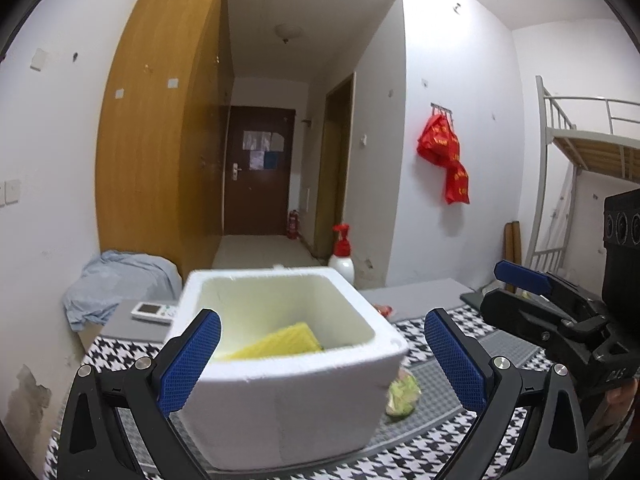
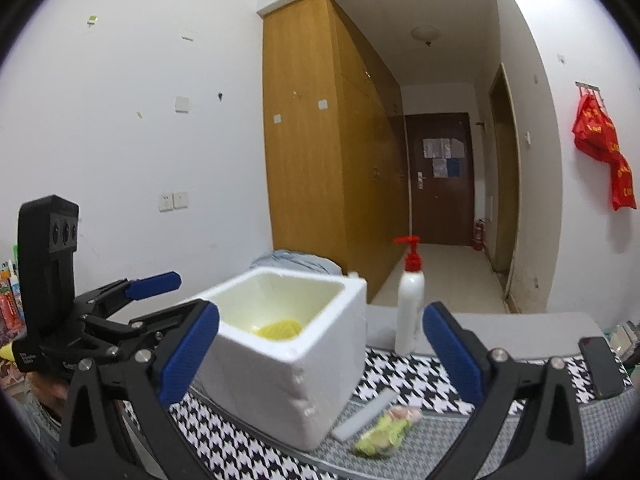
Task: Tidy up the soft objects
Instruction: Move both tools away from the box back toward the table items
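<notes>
Roughly in order of bulk: a table [image 2: 404,376] under a black-and-white houndstooth cloth carries everything, and the white foam box [image 1: 280,384] standing open-topped on it serves as the landmark. Inside the box, low against its floor, lies a yellow sponge-like pad [image 1: 280,345], so one soft thing appears to be stowed already. Behind the box, at its far right corner, stands a white pump bottle [image 2: 409,312] with a red head; a dark phone [image 2: 603,366] lies well to the right of the box. Just off the box's near right corner, on the grey mat, lie a flat white foam strip [image 2: 366,414] and, beside it, a small crumpled yellow-green soft bundle [image 2: 386,428], which I judge to be the next piece to go in. The right gripper [image 2: 320,354] is spread fully wide and empty, its blue pads framing the box and the bundle; the left gripper [image 1: 322,360] likewise stands apart with nothing between its pads, straddling the box. To do this step well, I would lower the right gripper over the bundle, close gently around its middle so it does not squirt out, keep clear of the strip and the box wall, and let the left one steady the light box.
</notes>
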`<control>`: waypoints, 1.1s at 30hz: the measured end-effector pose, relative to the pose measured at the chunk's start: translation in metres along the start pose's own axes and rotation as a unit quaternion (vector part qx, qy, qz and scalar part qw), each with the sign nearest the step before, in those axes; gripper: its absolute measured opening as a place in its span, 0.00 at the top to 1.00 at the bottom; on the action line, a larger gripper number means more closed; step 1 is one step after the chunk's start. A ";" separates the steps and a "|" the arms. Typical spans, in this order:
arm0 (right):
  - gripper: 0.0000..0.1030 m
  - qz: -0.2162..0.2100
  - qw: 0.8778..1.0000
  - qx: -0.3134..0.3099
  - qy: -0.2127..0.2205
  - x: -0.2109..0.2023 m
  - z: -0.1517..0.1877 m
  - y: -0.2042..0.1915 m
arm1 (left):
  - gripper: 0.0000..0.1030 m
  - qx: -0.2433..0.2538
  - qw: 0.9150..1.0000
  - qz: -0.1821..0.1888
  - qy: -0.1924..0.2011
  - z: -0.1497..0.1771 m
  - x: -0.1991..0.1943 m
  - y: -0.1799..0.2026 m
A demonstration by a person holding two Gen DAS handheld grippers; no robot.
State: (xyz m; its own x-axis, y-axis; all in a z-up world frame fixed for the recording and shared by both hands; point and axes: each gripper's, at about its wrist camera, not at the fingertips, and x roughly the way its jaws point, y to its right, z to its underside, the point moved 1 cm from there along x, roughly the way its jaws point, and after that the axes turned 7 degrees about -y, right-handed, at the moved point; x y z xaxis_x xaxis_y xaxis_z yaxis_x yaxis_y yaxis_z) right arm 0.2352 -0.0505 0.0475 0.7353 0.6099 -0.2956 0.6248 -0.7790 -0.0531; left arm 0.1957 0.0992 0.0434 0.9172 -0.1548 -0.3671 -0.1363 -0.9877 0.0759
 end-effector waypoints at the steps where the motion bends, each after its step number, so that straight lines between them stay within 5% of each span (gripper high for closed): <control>1: 0.00 0.005 1.000 -0.001 -0.003 -0.001 0.004 0.001 | 0.01 0.000 1.000 0.000 -0.003 0.004 0.001 0.002; 23: 0.00 0.058 0.993 0.038 -0.096 0.005 0.068 0.034 | 0.01 0.008 0.995 -0.007 -0.095 0.054 0.044 0.035; 33: 0.00 0.093 0.987 0.063 -0.112 -0.009 0.082 0.062 | 0.01 0.017 0.992 0.026 -0.124 0.063 0.061 0.058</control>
State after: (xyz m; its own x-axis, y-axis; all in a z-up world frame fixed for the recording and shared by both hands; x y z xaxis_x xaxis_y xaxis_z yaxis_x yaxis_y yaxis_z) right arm 0.2456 -0.1160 -0.0313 0.7485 0.4187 -0.5143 0.4373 -0.8946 -0.0918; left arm 0.2197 0.0314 -0.0330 0.7883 -0.2014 -0.5813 -0.1970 -0.9778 0.0716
